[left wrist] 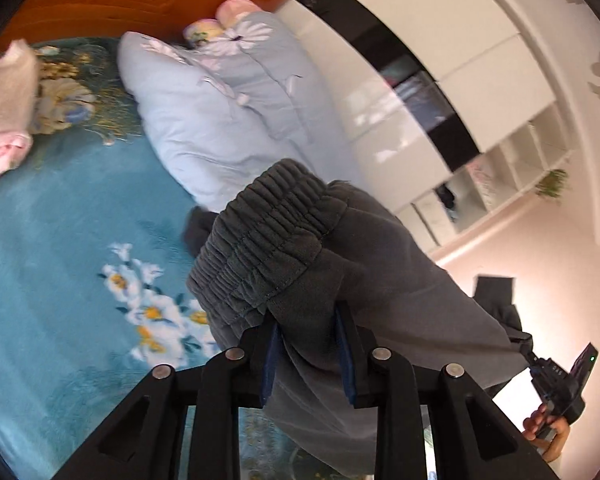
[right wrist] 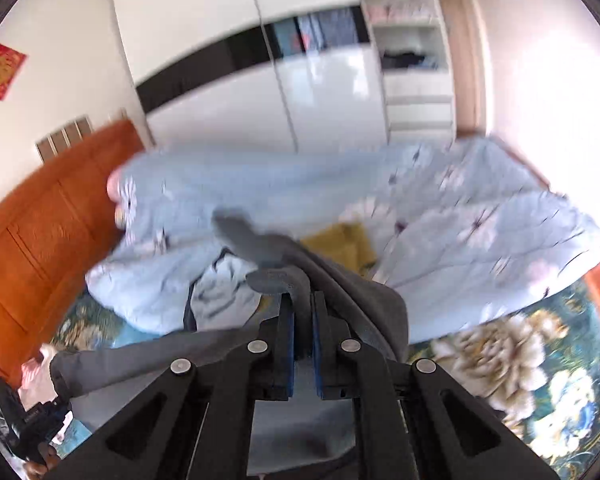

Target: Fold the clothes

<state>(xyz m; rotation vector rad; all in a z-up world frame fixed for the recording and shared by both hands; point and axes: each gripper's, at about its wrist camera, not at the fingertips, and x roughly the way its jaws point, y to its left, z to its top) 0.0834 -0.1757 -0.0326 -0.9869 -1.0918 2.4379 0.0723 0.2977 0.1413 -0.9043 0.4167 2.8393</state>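
While the trousers point(left wrist: 300, 256) are being held aloft at frame centre, fabric is being pinched in both left gripper point(left wrist: 311, 344) and right gripper point(right wrist: 303, 312); slippage is being risked by shallow bites.

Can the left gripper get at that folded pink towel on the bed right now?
Probably not as things stand. The left gripper is shut on the grey pants by the waistband, so its fingers are occupied. The pink towel lies apart on the bedspread, nothing blocking it; release first.
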